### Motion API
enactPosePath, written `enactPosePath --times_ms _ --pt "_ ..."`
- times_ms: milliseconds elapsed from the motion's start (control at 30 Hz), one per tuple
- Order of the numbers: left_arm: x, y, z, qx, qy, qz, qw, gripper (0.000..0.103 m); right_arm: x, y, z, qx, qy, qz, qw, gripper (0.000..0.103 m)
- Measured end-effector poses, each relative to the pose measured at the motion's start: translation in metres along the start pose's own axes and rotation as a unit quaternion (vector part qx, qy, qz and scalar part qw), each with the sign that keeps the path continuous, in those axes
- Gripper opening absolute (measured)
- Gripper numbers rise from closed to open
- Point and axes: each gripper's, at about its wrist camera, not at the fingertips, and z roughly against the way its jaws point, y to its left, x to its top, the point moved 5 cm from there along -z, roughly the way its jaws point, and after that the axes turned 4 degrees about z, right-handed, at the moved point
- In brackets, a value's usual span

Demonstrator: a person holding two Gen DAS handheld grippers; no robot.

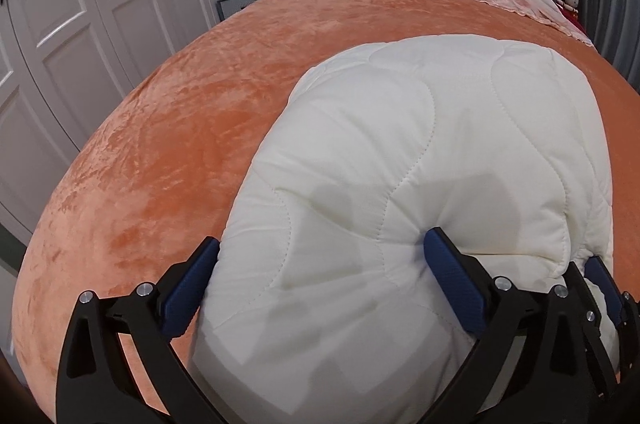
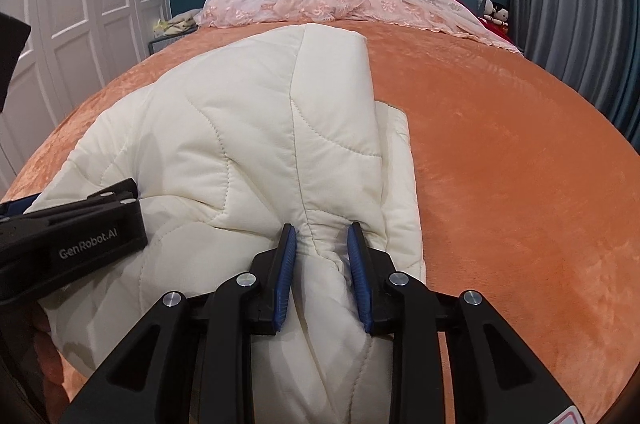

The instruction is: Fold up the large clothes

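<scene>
Bed (image 2: 520, 163): orange plush cover, lying flat and bare around the work; we are using it as the folding surface, so we are keeping the bundle well inside its edges.

Quilted garment (image 2: 260, 127): cream, padded, lying on the near half of the bed, already doubled into a thick bundle with a narrower layer showing along its right side. We judge the fold is being set down and released. To do it well, we are lowering the near edge square onto the layer beneath and pressing the loft flat before letting go, since the padding is likely to spring back.

Pink lace cloth (image 2: 340, 3): heaped at the headboard end, well apart; we are leaving it alone.

Left gripper (image 1: 320, 284): jaws standing wide, straddling the near fold without pinching it.

Right gripper (image 2: 322, 252): jaws closed narrowly on a puckered ridge of the garment's near edge; we are freeing it last.
</scene>
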Motion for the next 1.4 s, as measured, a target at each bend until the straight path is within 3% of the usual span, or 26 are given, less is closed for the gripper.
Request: enactPosePath --times_ms 400,700,833,967,1200,1400 --pt "-0.006 -0.003 -0.003 0.015 -0.040 0.004 0.9991 0.098 -0.007 0.002 0.000 -0.006 -0.018 0.003 1.000 0.027" --pt "-0.007 -0.003 -0.003 0.011 -0.029 0.002 0.9995 0.098 -0.009 0.006 0.006 -0.006 -0.020 0.002 1.000 0.027" --pt "-0.007 0.010 0.014 -0.024 0.009 0.011 0.9996 0.098 -0.002 0.001 0.031 0.006 0.004 0.007 1.000 0.027" --pt "-0.025 0.023 0.046 -0.037 0.022 0.003 0.9991 0.098 -0.011 -0.003 0.060 0.008 0.034 0.012 0.999 0.027" --pt "-0.060 0.022 0.068 -0.012 0.041 -0.039 0.9983 0.098 -0.034 -0.009 0.068 -0.002 0.082 0.016 0.996 0.031" --pt "-0.083 0.022 0.095 -0.003 0.044 -0.072 0.9964 0.095 -0.047 -0.016 0.103 -0.006 0.096 0.002 0.995 0.032"
